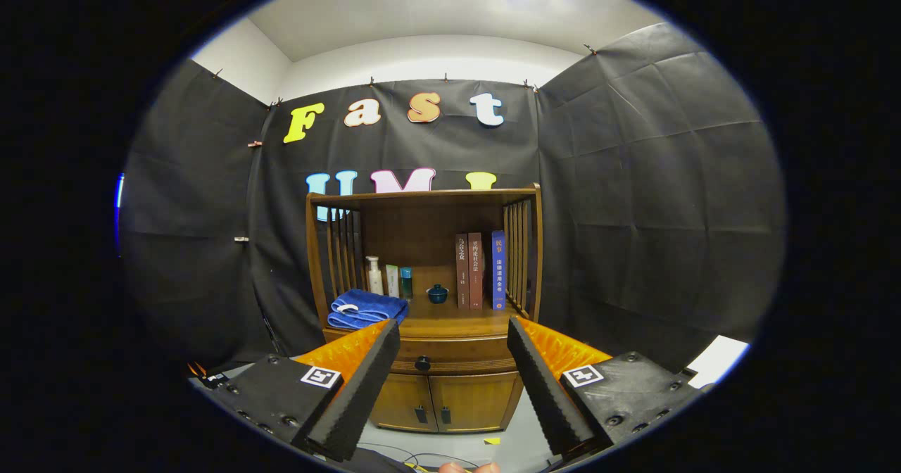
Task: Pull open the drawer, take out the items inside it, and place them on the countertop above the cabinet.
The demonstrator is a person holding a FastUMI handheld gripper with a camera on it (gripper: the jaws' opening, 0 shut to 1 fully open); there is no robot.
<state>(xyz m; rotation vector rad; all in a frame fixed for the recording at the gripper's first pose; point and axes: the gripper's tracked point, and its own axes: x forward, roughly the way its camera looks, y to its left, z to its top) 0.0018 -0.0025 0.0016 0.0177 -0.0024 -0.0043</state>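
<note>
A wooden cabinet (429, 360) carried everything on its countertop (450, 325). Left of the small dark lidded cup (437, 293) stood three bottles (387, 278) and, nearer the front, a folded blue towel (366, 308); right of the cup stood three upright books (480, 270).

The gripper's (450, 343) fingers were spread apart, holding nothing.

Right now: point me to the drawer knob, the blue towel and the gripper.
drawer knob (422, 364), gripper view, centre of the knob.
blue towel (367, 308), gripper view, top fold.
gripper (453, 388), gripper view, midway between its open fingers, nothing held.
</note>
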